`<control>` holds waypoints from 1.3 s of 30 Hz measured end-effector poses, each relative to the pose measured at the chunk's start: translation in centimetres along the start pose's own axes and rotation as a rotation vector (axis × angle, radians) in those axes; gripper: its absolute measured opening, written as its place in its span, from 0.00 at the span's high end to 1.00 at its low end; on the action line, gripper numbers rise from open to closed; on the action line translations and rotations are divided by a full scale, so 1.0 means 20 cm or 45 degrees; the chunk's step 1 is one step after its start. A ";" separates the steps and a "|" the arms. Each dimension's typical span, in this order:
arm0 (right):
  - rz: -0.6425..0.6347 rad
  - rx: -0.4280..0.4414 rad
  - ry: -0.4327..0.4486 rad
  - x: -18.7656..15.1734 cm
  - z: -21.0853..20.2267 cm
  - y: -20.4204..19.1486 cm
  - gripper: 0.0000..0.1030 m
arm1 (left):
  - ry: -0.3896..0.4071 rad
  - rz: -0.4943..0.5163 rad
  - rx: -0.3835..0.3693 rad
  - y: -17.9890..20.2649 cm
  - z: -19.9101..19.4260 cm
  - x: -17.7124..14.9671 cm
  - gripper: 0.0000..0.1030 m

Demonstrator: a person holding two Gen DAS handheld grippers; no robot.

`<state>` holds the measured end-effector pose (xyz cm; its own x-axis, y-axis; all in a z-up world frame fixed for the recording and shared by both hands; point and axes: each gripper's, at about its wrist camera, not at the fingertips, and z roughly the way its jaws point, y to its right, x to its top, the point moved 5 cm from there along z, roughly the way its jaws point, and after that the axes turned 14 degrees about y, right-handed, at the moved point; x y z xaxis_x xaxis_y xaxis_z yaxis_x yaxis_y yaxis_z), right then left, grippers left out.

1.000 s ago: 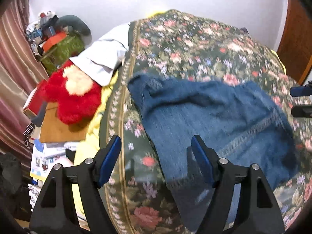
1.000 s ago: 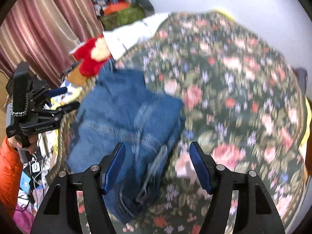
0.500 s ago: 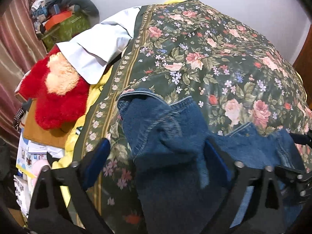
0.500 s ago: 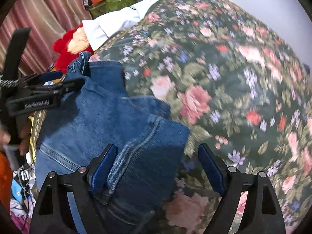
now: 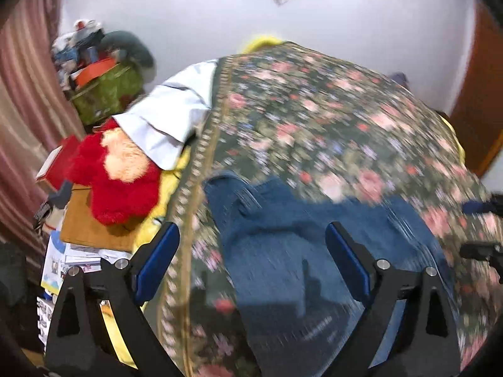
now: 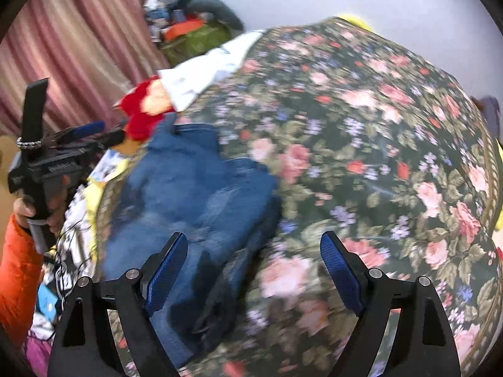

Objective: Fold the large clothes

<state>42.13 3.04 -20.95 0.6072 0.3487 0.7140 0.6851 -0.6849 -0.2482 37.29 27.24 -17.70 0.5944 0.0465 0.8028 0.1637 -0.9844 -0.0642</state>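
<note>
A pair of blue jeans (image 5: 301, 251) lies folded on the floral bedspread (image 5: 330, 119) near the bed's left edge; it also shows in the right wrist view (image 6: 191, 198). My left gripper (image 5: 251, 260) is open and empty, held above the jeans. My right gripper (image 6: 253, 273) is open and empty, above the jeans' right edge. The left gripper (image 6: 91, 136) also shows at the left of the right wrist view, held by a hand in an orange sleeve. The right gripper's fingers (image 5: 481, 205) show at the right edge of the left wrist view.
A red plush toy (image 5: 122, 182) and a white pillow (image 5: 169, 116) lie at the bed's left side. A green box with clutter (image 5: 103, 91) stands by the pink curtain (image 5: 25, 100). Papers and a brown board (image 5: 85, 223) lie below. The bedspread (image 6: 377, 144) stretches to the right.
Both grippers have pulled back and up from the jeans, still open. The jeans stay folded on the bed. Both views are blurred by motion.
</note>
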 end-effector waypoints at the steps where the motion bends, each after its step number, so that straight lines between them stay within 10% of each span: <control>1: -0.017 0.017 -0.020 -0.03 0.01 -0.05 0.16 | -0.013 0.011 -0.025 0.03 -0.03 -0.04 0.08; 8: -0.171 0.001 -0.273 -0.37 0.14 -0.16 0.16 | -0.246 0.050 -0.086 0.13 -0.06 -0.49 0.07; 12: 0.107 0.080 -0.368 -0.47 0.12 0.01 0.13 | -0.304 -0.016 -0.067 0.05 -0.10 -0.66 0.01; 20: -0.057 -0.087 -0.243 -0.43 -0.11 -0.06 0.13 | -0.264 -0.078 0.036 -0.04 -0.33 -0.67 0.05; 39: -0.121 -0.068 0.857 0.12 -1.34 -0.74 0.13 | 0.732 -0.203 0.028 0.20 -1.61 0.07 0.06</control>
<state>22.63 -3.12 2.09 0.1505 -0.0535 0.9872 0.6917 -0.7077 -0.1438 13.49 17.85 2.33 0.0403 0.0880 0.9953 0.2357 -0.9688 0.0761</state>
